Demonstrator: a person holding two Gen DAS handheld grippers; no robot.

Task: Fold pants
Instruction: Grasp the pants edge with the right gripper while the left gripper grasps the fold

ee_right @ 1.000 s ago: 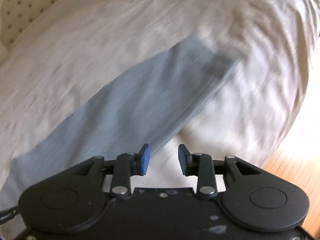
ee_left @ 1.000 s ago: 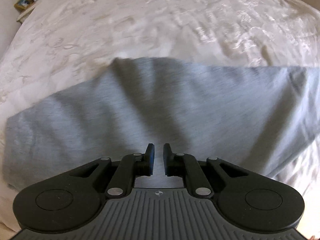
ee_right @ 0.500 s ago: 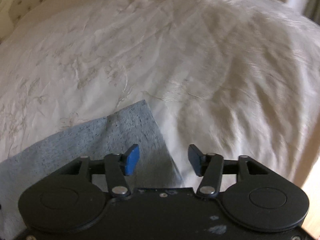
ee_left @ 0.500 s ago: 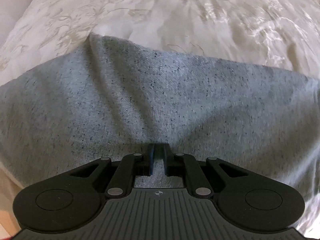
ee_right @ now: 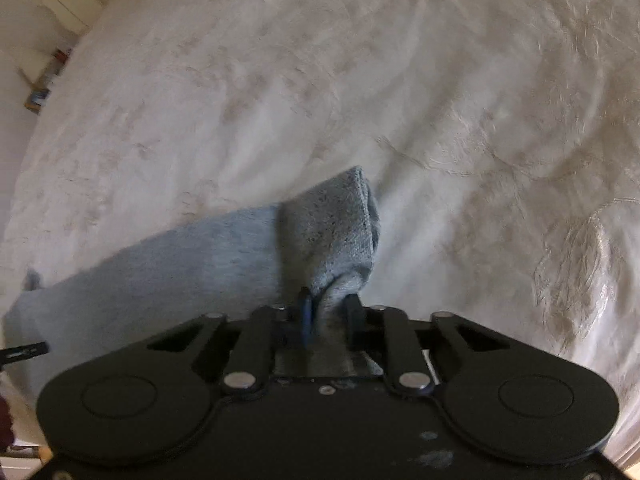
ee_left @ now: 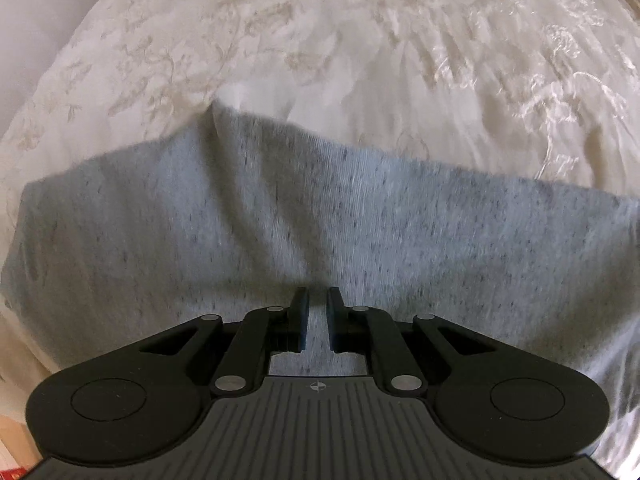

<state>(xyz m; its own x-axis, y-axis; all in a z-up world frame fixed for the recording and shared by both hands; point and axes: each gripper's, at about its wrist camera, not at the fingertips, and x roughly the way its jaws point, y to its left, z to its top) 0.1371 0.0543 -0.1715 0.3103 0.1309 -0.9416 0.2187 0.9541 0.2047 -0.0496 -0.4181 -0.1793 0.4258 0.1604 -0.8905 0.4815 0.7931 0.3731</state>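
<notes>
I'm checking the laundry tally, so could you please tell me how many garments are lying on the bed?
1: the grey pants lie across the white bedspread, one end bunched between the closing right gripper. Anything beneath them is hidden.

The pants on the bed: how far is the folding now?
Done: the grey pants lie on the bedspread as a long band, apparently folded lengthwise. In hand: the left gripper is shut on the cloth; the right gripper is closing on a bunched end. Left: fold the band crosswise; no such fold shows.
</notes>
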